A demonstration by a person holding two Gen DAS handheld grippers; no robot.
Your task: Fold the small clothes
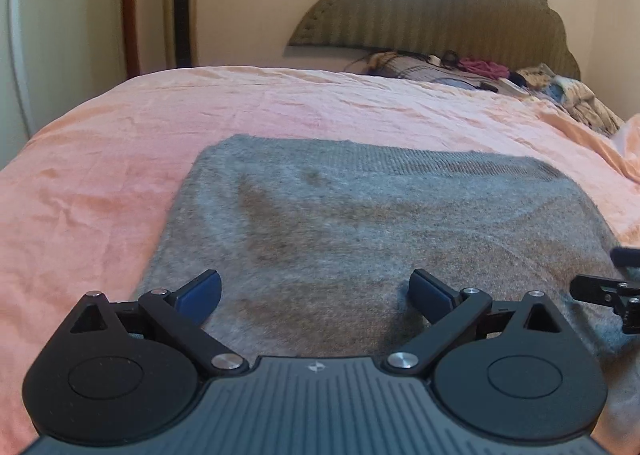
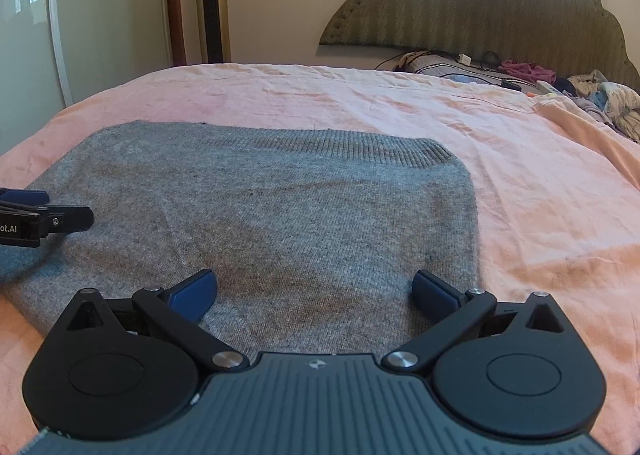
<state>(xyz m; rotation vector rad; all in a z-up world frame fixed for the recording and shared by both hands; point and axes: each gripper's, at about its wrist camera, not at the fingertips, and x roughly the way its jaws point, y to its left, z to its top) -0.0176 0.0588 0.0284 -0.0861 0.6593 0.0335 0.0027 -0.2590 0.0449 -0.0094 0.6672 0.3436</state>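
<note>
**Both grippers poised over the near edge of the garment**

A grey knit garment [image 1: 360, 223] is spread flat on the pink bed sheet [image 1: 100, 175], ribbed hem away from the cameras. The left gripper [image 1: 314, 291] and right gripper [image 2: 314, 291] are held wide open, empty, above its near edge. If only the top layer is pinched, an uneven fold may result.

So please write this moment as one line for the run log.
left gripper: open, over near edge | right gripper: open, same | grey knit garment: flat on pink bedsheet | nothing gripped
</note>
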